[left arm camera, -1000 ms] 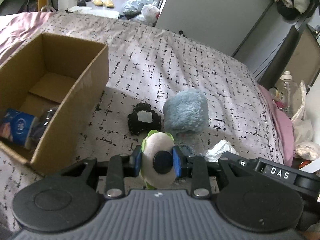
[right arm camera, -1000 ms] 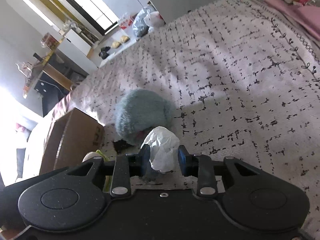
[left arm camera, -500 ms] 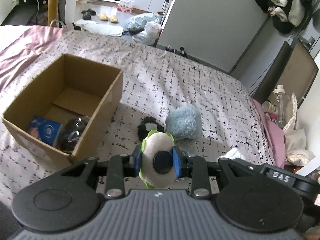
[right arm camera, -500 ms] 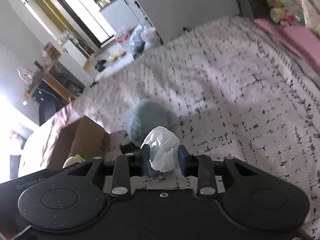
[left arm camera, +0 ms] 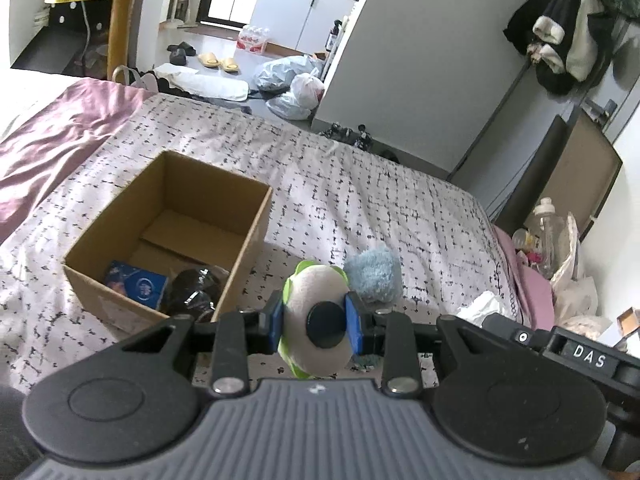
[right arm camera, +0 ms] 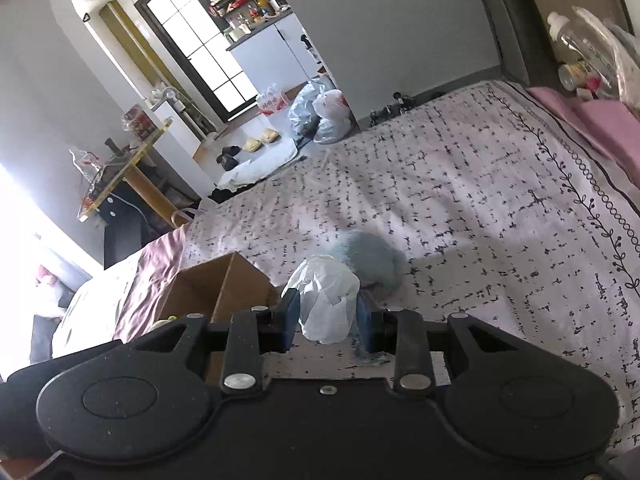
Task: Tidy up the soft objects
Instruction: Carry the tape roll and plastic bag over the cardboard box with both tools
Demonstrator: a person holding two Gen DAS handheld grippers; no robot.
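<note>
My left gripper [left arm camera: 315, 326] is shut on a round cream and green plush toy [left arm camera: 308, 288] with a black spot, held above the bed to the right of the cardboard box [left arm camera: 120, 200]. The box holds a blue packet [left arm camera: 136, 288] and a dark soft item [left arm camera: 192, 286]. My right gripper [right arm camera: 328, 314] is shut on a crumpled white cloth [right arm camera: 326, 300], held above the bed. A fluffy blue item [left arm camera: 374, 278] lies on the patterned bedspread just beyond both grippers; it also shows in the right wrist view [right arm camera: 372, 256]. The box corner [right arm camera: 224, 284] shows to the left there.
The bed [left arm camera: 360, 200] has a pink blanket [left arm camera: 60, 136] at the left. A bottle [left arm camera: 550, 228] and bags sit off the right edge. Plastic bags [left arm camera: 296, 84] and slippers lie on the floor beyond the bed. A yellow table [left arm camera: 120, 8] stands at the back left.
Both grippers have risen well above the bed, each with its item. The box and blue fluffy item look smaller and farther. The black item by the blue one is hidden behind the plush.
</note>
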